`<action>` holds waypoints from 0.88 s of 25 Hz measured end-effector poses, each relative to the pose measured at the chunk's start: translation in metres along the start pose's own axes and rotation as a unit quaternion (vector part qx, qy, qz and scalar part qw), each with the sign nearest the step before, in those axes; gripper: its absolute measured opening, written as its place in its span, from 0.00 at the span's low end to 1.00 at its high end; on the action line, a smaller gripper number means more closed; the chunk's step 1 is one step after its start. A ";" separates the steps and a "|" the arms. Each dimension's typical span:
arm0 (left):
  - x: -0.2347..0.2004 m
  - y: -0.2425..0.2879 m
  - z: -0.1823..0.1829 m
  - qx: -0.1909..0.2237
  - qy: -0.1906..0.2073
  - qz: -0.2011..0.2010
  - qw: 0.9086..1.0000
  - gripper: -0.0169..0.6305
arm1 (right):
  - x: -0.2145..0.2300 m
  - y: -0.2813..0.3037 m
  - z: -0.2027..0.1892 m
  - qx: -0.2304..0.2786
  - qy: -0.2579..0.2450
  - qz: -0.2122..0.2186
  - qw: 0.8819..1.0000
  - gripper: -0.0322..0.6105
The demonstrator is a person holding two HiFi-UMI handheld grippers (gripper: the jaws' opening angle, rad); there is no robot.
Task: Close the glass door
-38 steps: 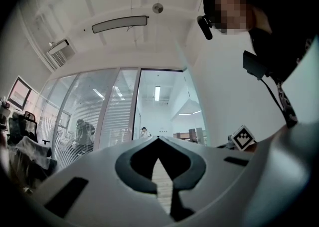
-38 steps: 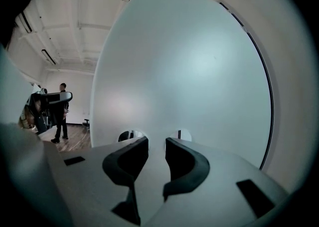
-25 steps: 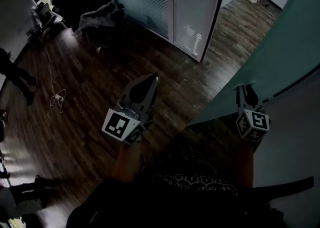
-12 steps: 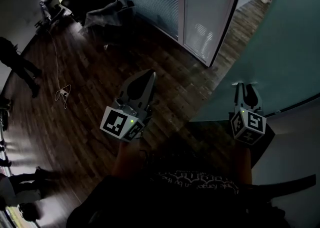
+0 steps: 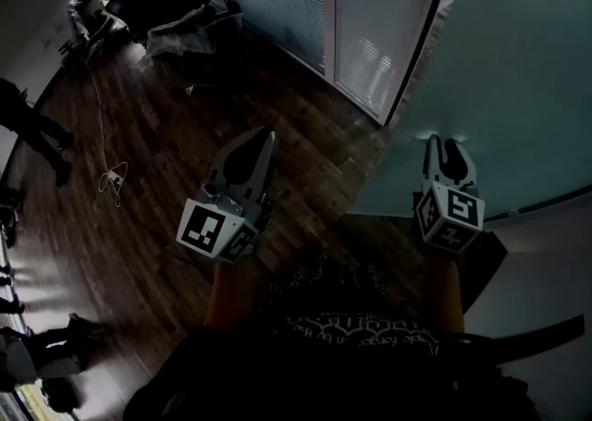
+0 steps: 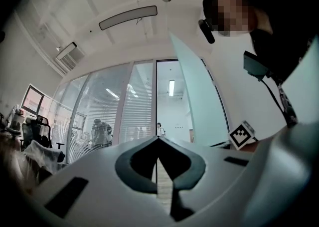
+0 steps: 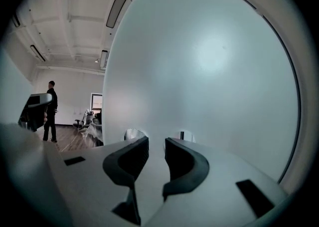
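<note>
Closing swing, I'd say: frosted glass door [image 5: 518,68] ajar at right, right gripper [image 5: 442,149] tips at its panel, jaws spread, just narrowed slightly, nothing between; left gripper [image 5: 260,137] pressed together, empty; next, push toward dark frame post [image 5: 413,49].

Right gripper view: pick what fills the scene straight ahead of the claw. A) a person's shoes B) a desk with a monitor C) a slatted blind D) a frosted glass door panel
D: the pale frosted glass door fills the view just beyond the right claw, whose jaws, having just closed a little, stand apart with nothing between them.
</note>
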State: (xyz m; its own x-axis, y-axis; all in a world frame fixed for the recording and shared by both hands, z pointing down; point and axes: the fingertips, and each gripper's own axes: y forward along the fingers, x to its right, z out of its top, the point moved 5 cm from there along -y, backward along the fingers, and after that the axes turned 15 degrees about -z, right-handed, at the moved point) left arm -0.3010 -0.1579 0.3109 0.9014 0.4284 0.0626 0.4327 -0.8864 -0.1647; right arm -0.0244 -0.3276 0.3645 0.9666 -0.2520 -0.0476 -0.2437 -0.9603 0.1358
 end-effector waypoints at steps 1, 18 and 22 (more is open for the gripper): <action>-0.005 0.005 0.000 0.006 -0.003 -0.002 1.000 0.03 | 0.000 0.007 0.000 -0.003 0.001 -0.002 1.000 0.21; -0.119 0.121 -0.026 0.013 -0.011 -0.116 0.993 0.03 | -0.011 0.104 0.022 0.009 0.022 -0.079 0.997 0.21; -0.142 0.150 -0.034 0.014 -0.014 -0.135 0.991 0.03 | -0.009 0.131 0.024 0.007 0.022 -0.091 0.996 0.21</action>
State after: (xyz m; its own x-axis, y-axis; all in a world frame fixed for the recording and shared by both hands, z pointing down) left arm -0.3638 -0.3577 0.3107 0.7517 0.6546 0.0808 0.6573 -0.7335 -0.1729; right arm -0.0665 -0.4538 0.3589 0.9973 -0.0682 -0.0278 -0.0646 -0.9912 0.1159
